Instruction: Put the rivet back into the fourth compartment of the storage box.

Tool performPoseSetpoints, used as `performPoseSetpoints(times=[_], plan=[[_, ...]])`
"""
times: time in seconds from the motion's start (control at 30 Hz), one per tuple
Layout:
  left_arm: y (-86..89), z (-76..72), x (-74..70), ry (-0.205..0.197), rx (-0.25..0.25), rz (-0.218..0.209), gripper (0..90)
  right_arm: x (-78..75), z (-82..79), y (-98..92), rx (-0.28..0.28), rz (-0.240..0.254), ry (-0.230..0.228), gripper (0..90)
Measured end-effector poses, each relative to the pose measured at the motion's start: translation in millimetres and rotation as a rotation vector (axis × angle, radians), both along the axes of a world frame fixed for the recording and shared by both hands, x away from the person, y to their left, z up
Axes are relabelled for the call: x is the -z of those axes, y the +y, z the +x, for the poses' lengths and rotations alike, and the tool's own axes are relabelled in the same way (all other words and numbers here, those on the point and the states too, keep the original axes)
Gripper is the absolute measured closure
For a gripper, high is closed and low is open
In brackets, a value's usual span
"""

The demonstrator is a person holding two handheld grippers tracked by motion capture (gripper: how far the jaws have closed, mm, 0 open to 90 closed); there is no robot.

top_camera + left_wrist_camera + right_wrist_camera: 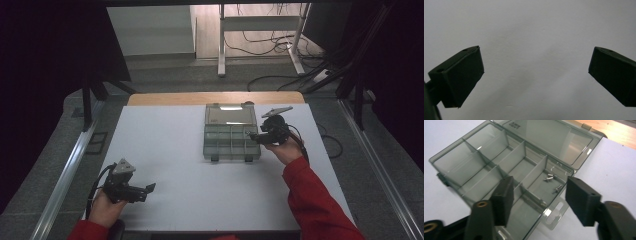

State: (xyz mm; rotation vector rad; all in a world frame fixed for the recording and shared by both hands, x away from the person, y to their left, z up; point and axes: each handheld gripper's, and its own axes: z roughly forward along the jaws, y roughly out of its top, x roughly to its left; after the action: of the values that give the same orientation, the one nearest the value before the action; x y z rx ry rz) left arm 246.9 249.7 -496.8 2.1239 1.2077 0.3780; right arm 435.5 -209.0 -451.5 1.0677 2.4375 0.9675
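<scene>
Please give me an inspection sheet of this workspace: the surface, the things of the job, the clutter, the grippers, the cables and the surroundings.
Surface: white table top, wooden strip along its far edge.
Job's things: clear grey compartment box, lid folded open and lying flat behind it; a few small metal pieces in one corner compartment, the other compartments look bare.
Clutter: nothing seen.
Grippers: left gripper open over the bare table, holding nothing; right gripper open at the box's right edge, nothing between its fingers.
Cables: one trails from each gripper; more lie on the floor behind the table.
Surroundings: dark curtains on both sides, a white desk frame on the floor behind.
</scene>
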Motion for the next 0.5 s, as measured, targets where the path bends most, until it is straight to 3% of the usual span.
performPoseSetpoints(times=[0.17, 0.33, 0.5], plan=[[-0.2, 0.2, -0.1, -0.001, 0.001, 0.001, 0.3, -3.4, -15.1, -1.4, -0.016, 0.011, -0.031, 24.1], [-0.3, 0.5, -0.2, -0.002, 0.003, 0.000, 0.3, -6.0, -29.1, -4.2, -0.022, 0.032, -0.048, 16.6], [-0.4, 0.6, -0.3, -0.003, 0.004, 0.000, 0.3, -6.5, -39.2, -7.6, -0.016, 0.020, -0.057, 11.2]])
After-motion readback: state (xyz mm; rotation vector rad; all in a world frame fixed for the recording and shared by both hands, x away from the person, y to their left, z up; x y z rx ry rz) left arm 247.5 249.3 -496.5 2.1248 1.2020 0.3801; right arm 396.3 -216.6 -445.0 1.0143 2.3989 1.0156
